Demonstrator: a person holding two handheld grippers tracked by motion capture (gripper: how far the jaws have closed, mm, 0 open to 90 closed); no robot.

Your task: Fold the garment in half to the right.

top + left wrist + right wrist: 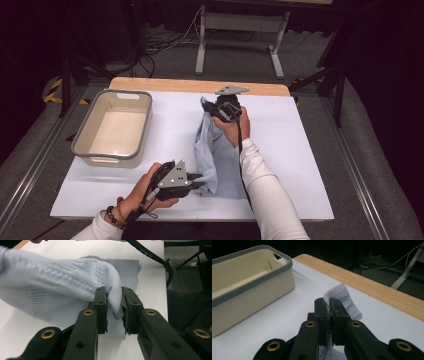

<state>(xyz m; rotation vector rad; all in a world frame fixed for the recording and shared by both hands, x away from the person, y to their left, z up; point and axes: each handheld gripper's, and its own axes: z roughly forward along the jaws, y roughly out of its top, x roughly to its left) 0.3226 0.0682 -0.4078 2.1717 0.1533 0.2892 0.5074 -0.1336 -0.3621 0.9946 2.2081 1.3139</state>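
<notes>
**Both grippers pinch the blue knit, mid-fold**

Clenched on cloth, both tools have a bite of the same pale blue knit garment [216,155]. The left gripper [196,179] has its jaws closed on a ribbed fold at the garment's near end, the end lying farther from the cream tub [114,127] toward the person's side. In the left gripper view the fabric [62,282] bulges up and over from that pinch. The right gripper [225,107] grasps the far end, level with the tub's back rim and well apart from it to the right; in the right gripper view a ribbed edge [342,298] sticks up between its pressed jaws.

The garment lies stretched lengthways on the white table cover [300,150], beside the tub rather than in it. My reading is that a fold or a lift is under way. Next, the two pinches likely need to travel together, keeping the cloth taut, so neither end slips free before it is laid down or carried to the tub.
</notes>
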